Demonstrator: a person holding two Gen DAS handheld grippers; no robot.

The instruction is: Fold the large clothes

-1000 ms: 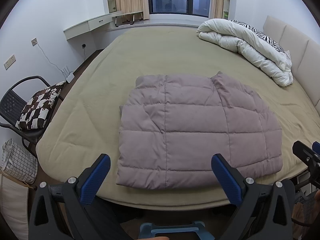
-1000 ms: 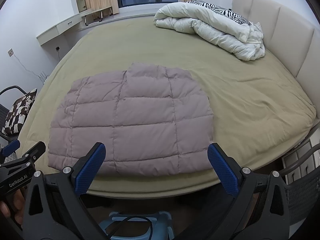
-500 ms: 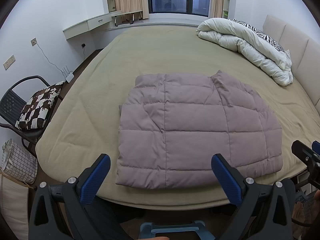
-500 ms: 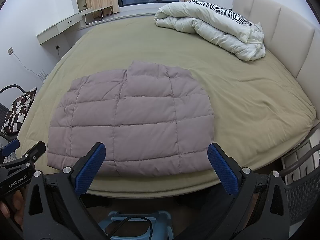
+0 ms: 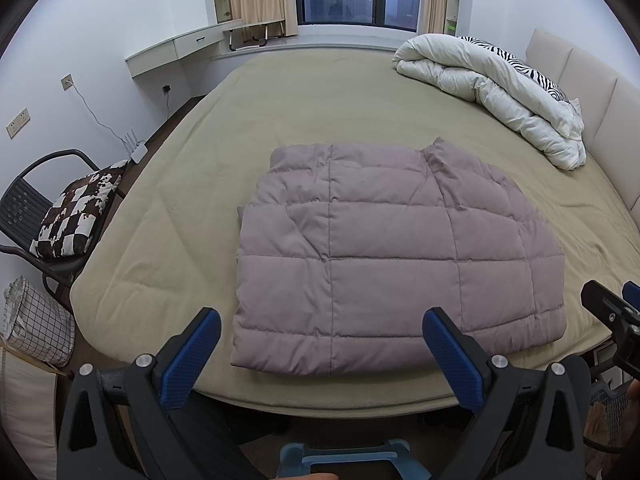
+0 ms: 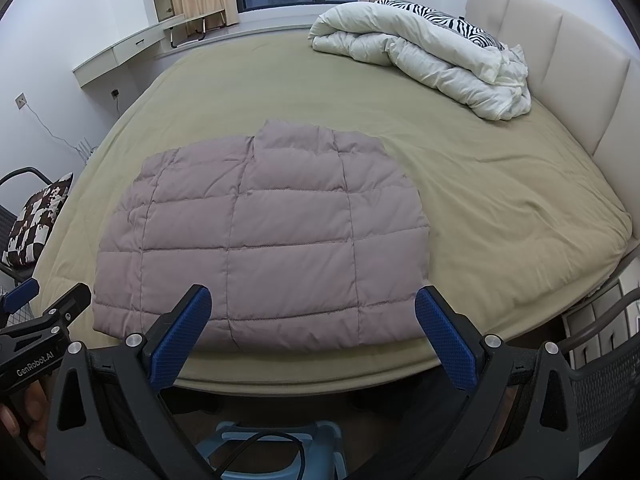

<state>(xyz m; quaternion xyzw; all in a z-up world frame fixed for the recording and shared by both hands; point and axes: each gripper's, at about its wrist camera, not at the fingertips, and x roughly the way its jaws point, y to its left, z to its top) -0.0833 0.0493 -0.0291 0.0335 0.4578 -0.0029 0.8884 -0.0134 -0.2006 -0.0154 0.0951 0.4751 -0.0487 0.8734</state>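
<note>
Quilted jacket [image 5: 396,256] lies folded on bed [image 5: 192,184], duvet [image 5: 492,80] well apart; both tools [image 5: 320,354] [image 6: 310,328] released, empty.

My grippers [image 5: 320,340] are black frames with blue textured pads [image 6: 444,340]. Silver screws [image 6: 134,339] at the joints. "GenRobot.AI" lettering [image 6: 34,364] in white.

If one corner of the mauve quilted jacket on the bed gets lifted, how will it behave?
The quilted jacket would probably sag and drape, since it lies soft and creased. Its puffy panels suggest it is light for its bulk. It may slide easily across the bedspread.
</note>
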